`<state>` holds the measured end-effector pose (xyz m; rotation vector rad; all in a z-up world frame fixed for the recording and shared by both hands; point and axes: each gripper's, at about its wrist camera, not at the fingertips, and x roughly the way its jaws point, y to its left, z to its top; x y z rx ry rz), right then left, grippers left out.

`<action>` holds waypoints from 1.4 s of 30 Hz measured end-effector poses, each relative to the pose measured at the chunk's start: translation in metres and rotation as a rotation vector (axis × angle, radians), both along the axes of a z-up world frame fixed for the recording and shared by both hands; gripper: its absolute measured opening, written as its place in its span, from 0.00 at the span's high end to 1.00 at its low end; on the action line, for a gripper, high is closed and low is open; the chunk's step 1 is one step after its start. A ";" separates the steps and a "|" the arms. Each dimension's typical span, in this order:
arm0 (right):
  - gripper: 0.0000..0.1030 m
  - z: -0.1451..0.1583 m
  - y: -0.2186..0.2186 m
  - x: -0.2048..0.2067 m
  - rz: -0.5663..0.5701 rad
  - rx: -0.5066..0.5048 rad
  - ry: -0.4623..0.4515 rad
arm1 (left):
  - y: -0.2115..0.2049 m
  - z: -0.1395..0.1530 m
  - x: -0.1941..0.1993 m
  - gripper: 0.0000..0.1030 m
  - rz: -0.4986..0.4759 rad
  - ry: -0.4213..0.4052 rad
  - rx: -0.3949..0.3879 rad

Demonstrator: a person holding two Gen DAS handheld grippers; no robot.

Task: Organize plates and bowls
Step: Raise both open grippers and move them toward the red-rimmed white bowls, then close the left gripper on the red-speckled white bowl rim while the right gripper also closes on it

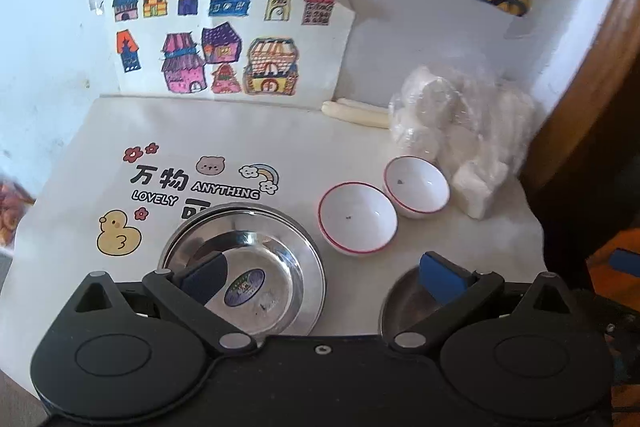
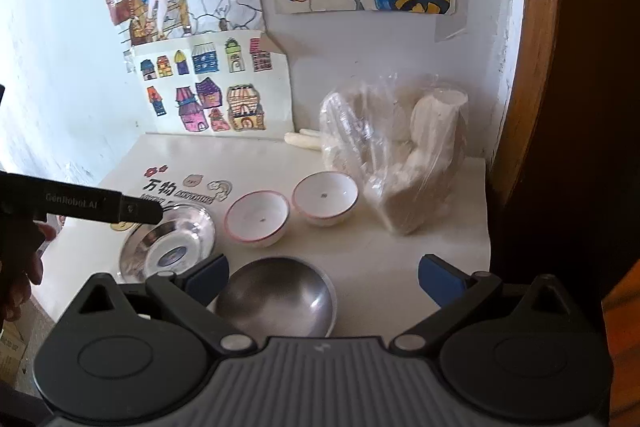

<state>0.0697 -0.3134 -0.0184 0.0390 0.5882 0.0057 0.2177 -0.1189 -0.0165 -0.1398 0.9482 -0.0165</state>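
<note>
Left wrist view shows my left gripper (image 1: 320, 277) spread wide with nothing between its blue pads, hanging above the white table (image 1: 260, 147); its left pad sits over the steel plate (image 1: 256, 267), which bears a round blue sticker in its well, and its right pad sits over the rim of the steel bowl (image 1: 404, 307) at the near edge; beyond them two white bowls with red rims stand side by side and almost touching, the nearer white bowl (image 1: 357, 217) just right of the plate and the farther white bowl (image 1: 416, 185) close against a clear plastic bag (image 1: 460, 123) of white blocks; a pale stick (image 1: 356, 113) lies by the wall under the coloured house drawing (image 1: 224, 47); right wrist view shows my right gripper (image 2: 322, 279) likewise released and empty, its pads wide apart, with the steel bowl (image 2: 276, 301) upright between them and nearer the left pad; the steel plate (image 2: 168, 243) lies left of it, partly under the black body of my left gripper (image 2: 80, 205); both white bowls (image 2: 257, 217) (image 2: 325, 197) sit upright behind, the bag (image 2: 400, 155) to their right.
</note>
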 end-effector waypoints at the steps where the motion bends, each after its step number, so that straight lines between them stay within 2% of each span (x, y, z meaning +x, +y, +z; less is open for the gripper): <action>1: 0.00 0.000 -0.005 0.006 0.011 0.006 0.006 | -0.002 0.000 0.005 0.01 0.005 -0.001 0.001; 7: 0.00 -0.003 -0.029 0.036 0.065 0.036 0.039 | -0.015 0.000 0.022 0.01 0.037 0.000 0.019; 11: 0.00 -0.012 -0.037 0.045 0.090 0.069 0.064 | -0.015 -0.003 0.027 0.01 0.051 0.029 0.022; 17: 0.00 -0.025 -0.041 0.050 0.081 0.111 0.081 | -0.014 -0.008 0.033 0.01 0.044 0.064 0.093; 23: 0.00 -0.033 -0.037 0.054 0.063 0.139 0.096 | -0.002 -0.012 0.043 0.01 0.015 0.046 0.046; 28: 0.00 -0.035 -0.033 0.064 0.028 0.149 0.102 | 0.005 -0.017 0.061 0.01 -0.060 0.026 0.058; 36: 0.00 -0.043 -0.017 0.078 -0.055 0.181 0.129 | 0.020 -0.033 0.105 0.01 -0.199 0.093 0.078; 42: 0.00 -0.053 -0.003 0.087 -0.140 0.218 0.136 | 0.022 -0.053 0.137 0.01 -0.346 0.138 0.126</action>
